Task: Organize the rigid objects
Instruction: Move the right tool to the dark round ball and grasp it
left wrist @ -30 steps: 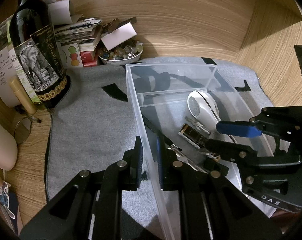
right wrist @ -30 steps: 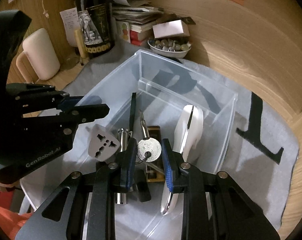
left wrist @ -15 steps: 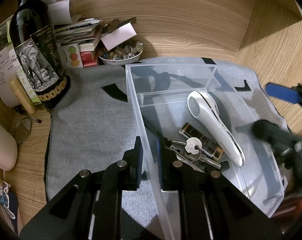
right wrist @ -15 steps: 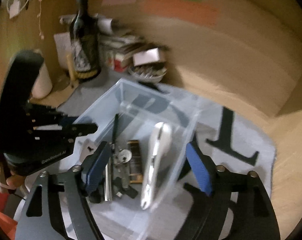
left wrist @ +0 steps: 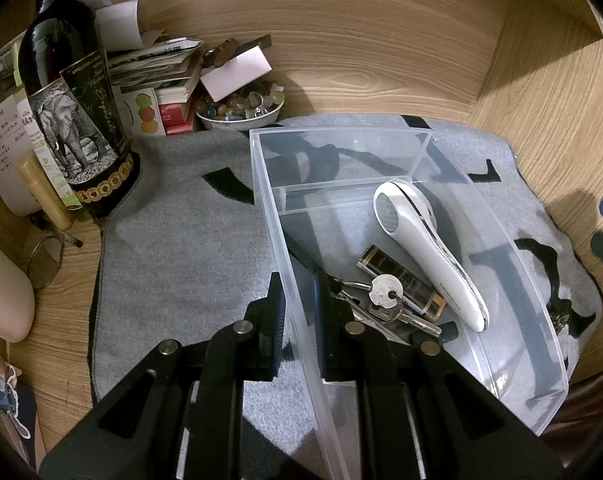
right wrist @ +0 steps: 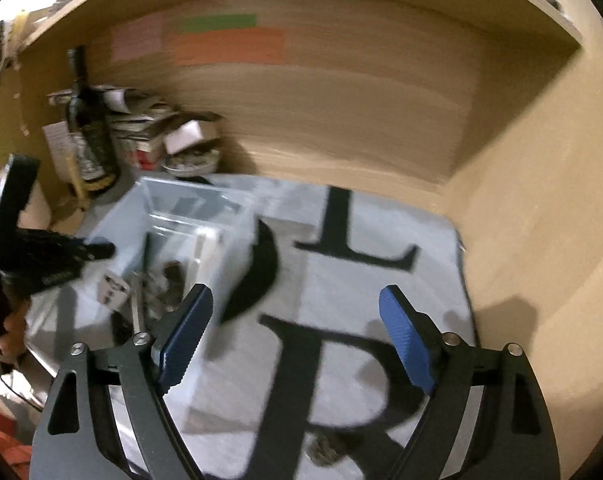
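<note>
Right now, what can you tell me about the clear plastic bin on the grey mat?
The clear plastic bin is a rigid, transparent, lidless rectangular box standing upright on the grey mat. A clear divider wall sections off a far compartment with nothing visible in it. The near compartment holds a white handheld device, a silver key and a dark battery lying together. The left hand-held gripper pinches its left wall, one finger inside, one outside.

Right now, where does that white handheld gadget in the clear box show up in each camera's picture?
Left wrist: the white gadget lies right of centre, inside the clear box.
Right wrist: a blurred white shape left of centre, in the same box.
Shared landmark: the wine bottle, far left in both.
</note>
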{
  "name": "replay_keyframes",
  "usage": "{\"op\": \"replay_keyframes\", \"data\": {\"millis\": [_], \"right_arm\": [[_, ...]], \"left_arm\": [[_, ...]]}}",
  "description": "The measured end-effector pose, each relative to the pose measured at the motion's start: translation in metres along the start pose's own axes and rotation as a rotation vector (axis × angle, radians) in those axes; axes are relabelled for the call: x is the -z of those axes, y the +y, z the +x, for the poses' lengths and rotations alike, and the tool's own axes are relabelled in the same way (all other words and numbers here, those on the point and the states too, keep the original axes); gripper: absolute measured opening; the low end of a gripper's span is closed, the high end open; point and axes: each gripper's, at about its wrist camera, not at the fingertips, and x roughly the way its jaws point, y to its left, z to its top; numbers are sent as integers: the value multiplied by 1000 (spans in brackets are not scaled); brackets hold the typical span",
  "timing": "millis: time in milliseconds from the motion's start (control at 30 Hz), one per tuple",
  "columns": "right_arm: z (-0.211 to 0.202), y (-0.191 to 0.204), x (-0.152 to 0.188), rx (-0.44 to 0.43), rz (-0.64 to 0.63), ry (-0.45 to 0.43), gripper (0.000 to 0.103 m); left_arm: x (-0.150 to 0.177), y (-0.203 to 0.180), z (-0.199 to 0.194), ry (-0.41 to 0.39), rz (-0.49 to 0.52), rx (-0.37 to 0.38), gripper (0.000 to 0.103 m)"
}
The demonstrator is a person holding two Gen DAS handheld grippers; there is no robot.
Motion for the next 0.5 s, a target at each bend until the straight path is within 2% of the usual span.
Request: {"op": "replay_keyframes", "data": {"millis": [200,367,500], "right_arm": [[11,-8,39,50,28,85,85],[31,-17,71,2,114,194,85],[38,-26,87,-12,186,230,82]], "left_arm": [[0,0,0,-1,0,0,12],[0,0,0,0,3,-2,12],[-1,0,0,2,8,-5,12]]}}
